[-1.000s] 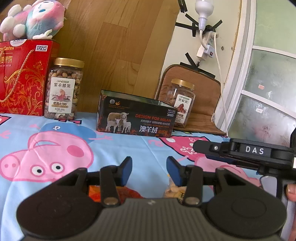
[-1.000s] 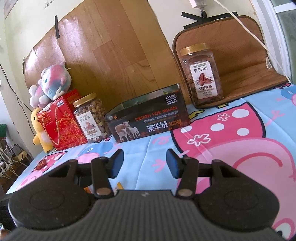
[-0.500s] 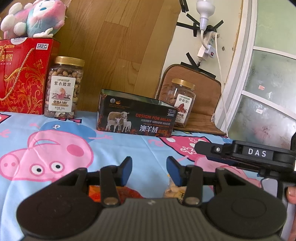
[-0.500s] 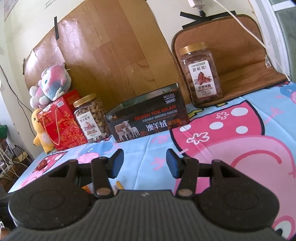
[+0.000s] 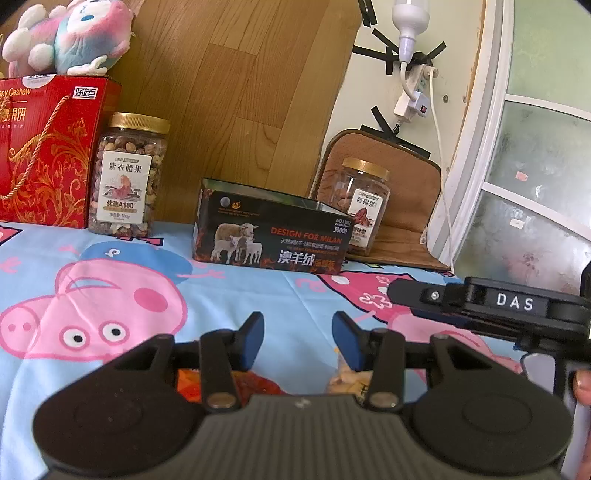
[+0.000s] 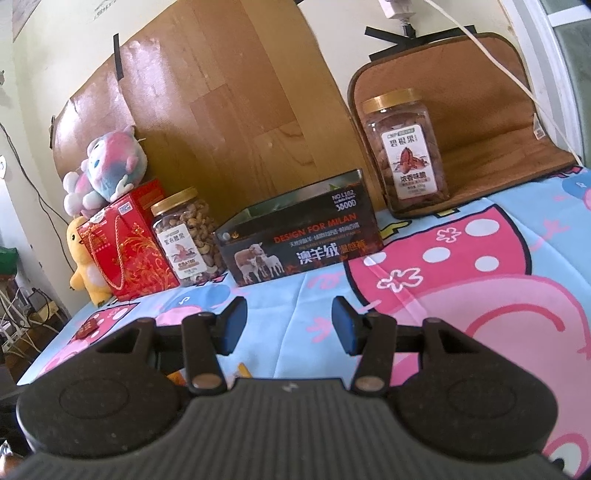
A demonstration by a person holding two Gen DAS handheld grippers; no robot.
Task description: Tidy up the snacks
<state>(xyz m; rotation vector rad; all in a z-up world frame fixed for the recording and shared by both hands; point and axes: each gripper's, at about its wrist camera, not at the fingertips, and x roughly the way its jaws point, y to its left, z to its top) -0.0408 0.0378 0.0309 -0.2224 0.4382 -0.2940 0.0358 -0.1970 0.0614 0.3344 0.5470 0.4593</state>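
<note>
Both tongs, left (image 5: 298, 339) and right (image 6: 289, 325), spread and empty above glossy rectangular tin (image 5: 271, 236), ribbed clear jars.

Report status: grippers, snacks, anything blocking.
Left hand-held gripper open, empty; right hand-held gripper open, empty. Snack packets on cloth under left, untouched. Dark box open-topped, path clear.

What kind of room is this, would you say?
Most likely a home room, perhaps a bedroom or a child's room. A cartoon-pig cloth covers the surface, a plush toy sits on a red gift box, and a power strip is taped to the wall.
</note>
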